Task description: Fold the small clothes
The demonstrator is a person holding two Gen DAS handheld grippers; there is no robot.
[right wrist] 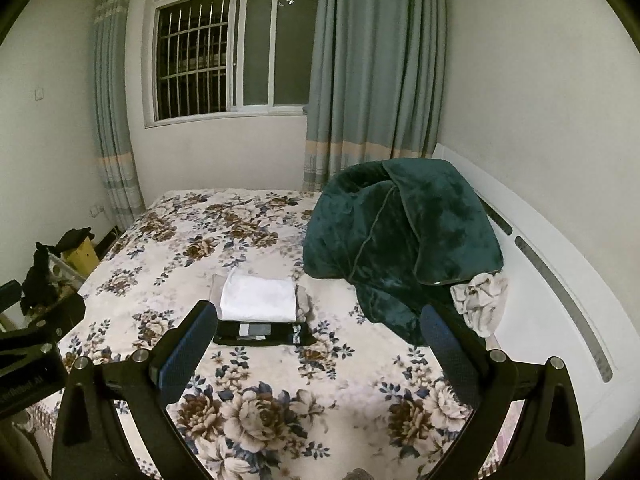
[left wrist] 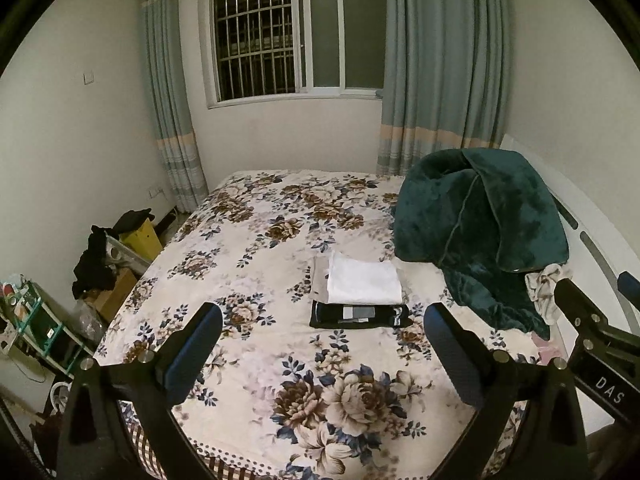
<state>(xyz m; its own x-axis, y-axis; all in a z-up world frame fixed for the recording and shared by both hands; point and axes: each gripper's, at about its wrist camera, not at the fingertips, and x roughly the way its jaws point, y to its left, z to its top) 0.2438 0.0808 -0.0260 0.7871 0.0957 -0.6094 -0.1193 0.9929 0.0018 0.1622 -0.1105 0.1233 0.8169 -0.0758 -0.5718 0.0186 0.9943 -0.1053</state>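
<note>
A folded white garment (left wrist: 364, 282) (right wrist: 258, 296) lies on a folded beige piece on the floral bed (left wrist: 256, 248) (right wrist: 168, 248). A folded black garment (left wrist: 360, 316) (right wrist: 262, 333) lies just in front of it. A crumpled pale cloth (left wrist: 546, 286) (right wrist: 480, 300) lies unfolded at the right, by the green blanket. My left gripper (left wrist: 322, 348) is open and empty, held above the bed short of the folded pile. My right gripper (right wrist: 318, 346) is open and empty too, near the pile, and shows at the right edge of the left wrist view (left wrist: 592, 320).
A heaped dark green blanket (left wrist: 480, 232) (right wrist: 404, 236) covers the bed's right side against the white headboard (right wrist: 560, 280). Boxes, dark clothes and a shelf (left wrist: 104, 264) crowd the floor left of the bed. Window and curtains stand behind.
</note>
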